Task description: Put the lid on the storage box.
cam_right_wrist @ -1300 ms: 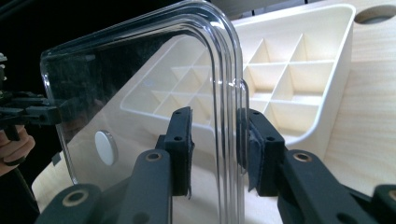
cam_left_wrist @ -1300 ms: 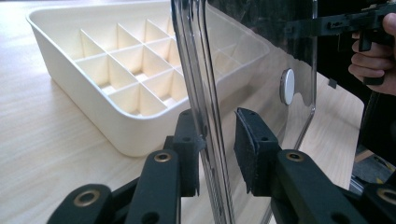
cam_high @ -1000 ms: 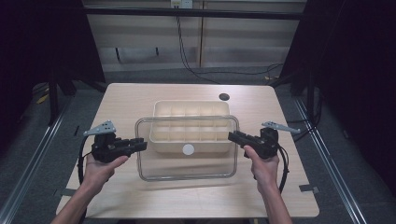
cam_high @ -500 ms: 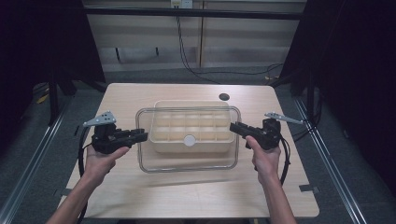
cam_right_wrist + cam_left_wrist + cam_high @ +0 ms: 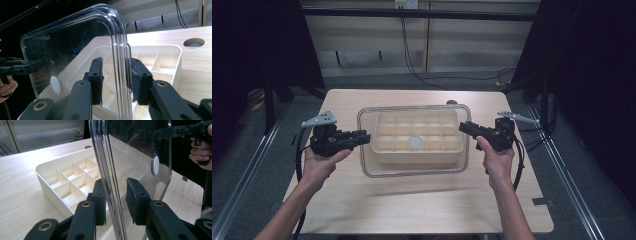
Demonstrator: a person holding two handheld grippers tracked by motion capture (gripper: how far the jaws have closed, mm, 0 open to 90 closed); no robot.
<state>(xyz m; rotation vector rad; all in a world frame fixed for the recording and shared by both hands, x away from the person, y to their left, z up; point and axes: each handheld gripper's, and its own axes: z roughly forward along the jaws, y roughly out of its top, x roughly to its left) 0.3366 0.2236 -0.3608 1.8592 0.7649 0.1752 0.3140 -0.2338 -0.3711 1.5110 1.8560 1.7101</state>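
A clear plastic lid [image 5: 414, 171] with a white round knob [image 5: 415, 142] hangs level above a cream compartment tray [image 5: 384, 150] on the wooden table [image 5: 412, 210]. My left gripper [image 5: 364, 134] is shut on the lid's left rim, and my right gripper [image 5: 463, 126] is shut on its right rim. In the left gripper view the lid [image 5: 140, 142] stands edge-on between my jaws [image 5: 115, 182], with the tray [image 5: 45, 173] beneath. In the right gripper view my gripper [image 5: 115, 60] clamps the curved rim of the lid [image 5: 75, 45] above the tray [image 5: 160, 50].
A round hole [image 5: 452, 102] sits in the tabletop just behind the tray, also seen as the hole [image 5: 193, 42] in the right gripper view. Bare wood lies in front of the tray. Dark frame rails and cables run along both sides of the table.
Both hands have lifted the lid and carried it away from the person, from the tray's near side to over the tray. Both grips look unchanged.
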